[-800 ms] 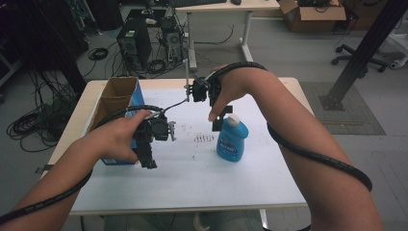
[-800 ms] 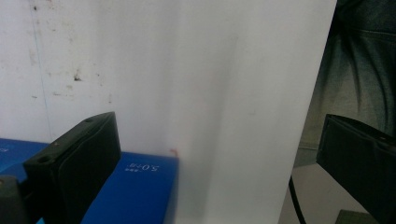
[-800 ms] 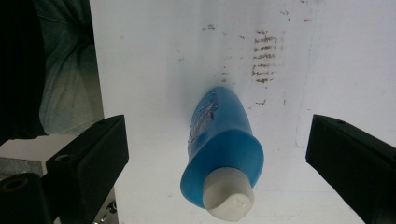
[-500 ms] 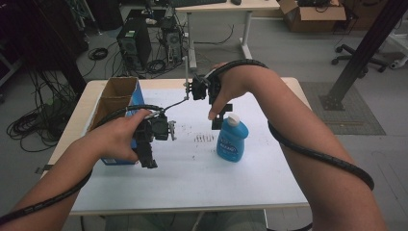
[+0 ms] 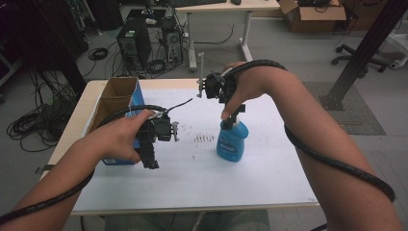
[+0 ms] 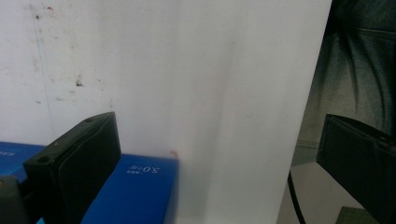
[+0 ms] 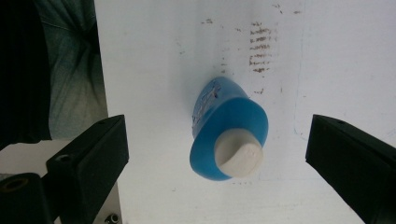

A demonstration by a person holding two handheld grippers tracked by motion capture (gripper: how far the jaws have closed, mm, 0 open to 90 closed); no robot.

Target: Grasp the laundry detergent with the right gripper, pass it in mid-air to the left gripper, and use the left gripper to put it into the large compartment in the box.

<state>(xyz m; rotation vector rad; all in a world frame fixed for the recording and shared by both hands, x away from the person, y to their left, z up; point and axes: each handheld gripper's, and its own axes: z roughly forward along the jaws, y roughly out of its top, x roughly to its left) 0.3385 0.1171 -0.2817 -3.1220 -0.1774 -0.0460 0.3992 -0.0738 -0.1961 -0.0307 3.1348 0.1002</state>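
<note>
The right gripper (image 7: pixel 215 154) hangs straight above the blue bottle (image 5: pixel 232 141), which stands upright on the white table (image 5: pixel 250 183), a little right of its middle and just beside some brown marks (image 5: pixel 206 138). In the right gripper view the fingers (image 7: pixel 88 158) are spread wide, one on each side of the white cap (image 7: pixel 238 156), and they touch nothing.

The left gripper (image 5: pixel 153 156) is held near the blue cardboard box (image 5: pixel 118 103) at the left edge of the table. Its fingers (image 6: pixel 74 163) are also released and empty, with the blue box side just under one of them.

The main risk, I think, is with the bottle. It is tall and narrow, so if one finger meets the cap before the other, the bottle can tip or slide on the smooth table. If the fingers close on the rounded cap only, it can slip out when lifted; a lower hold on the neck seems safer.

The thick cable (image 5: pixel 337 163) along the right forearm hangs close over the table and could catch the bottle. The left gripper could also bump the box.
</note>
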